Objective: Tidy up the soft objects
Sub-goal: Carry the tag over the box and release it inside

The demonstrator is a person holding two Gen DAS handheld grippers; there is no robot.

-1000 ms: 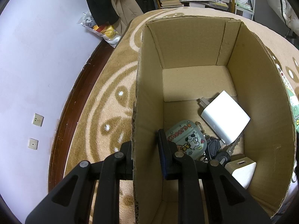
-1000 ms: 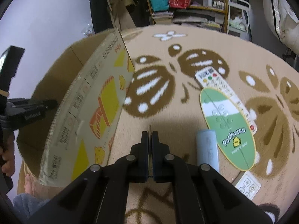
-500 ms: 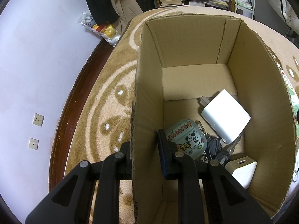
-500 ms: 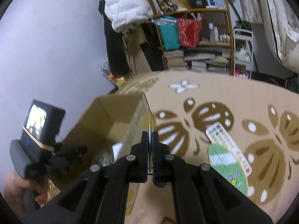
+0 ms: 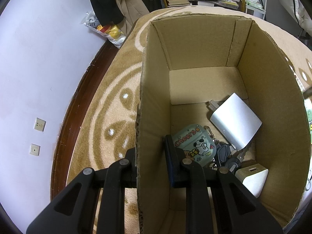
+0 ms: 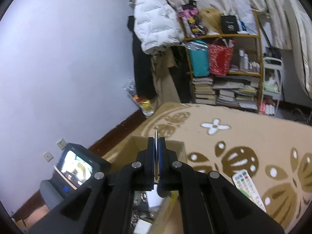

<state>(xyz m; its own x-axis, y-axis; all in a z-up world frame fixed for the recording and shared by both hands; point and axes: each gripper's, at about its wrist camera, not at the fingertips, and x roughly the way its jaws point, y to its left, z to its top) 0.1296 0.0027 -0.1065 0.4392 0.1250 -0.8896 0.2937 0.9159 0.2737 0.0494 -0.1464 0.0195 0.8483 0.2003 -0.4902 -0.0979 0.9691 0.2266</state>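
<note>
My left gripper (image 5: 151, 157) is shut on the left wall of an open cardboard box (image 5: 150, 105) that stands on the rug, one finger outside and one inside. In the box lie a mint earbud case marked "Cheers" (image 5: 195, 144), a white charger (image 5: 235, 122), dark keys (image 5: 224, 156) and a white cube adapter (image 5: 253, 177). My right gripper (image 6: 156, 152) is shut on a thin flat disc (image 6: 156, 136), held on edge above the box (image 6: 136, 142), high over the rug.
A beige patterned rug (image 6: 243, 136) covers the floor. A remote control (image 6: 247, 187) lies on it at the right. A bookshelf with bags and stacked books (image 6: 224, 74) stands behind. A wall with sockets (image 5: 39, 124) is at the left.
My right gripper has risen from low over the rug and swung left to above the box, still shut on the thin disc. My left gripper has kept its hold on the box wall.
</note>
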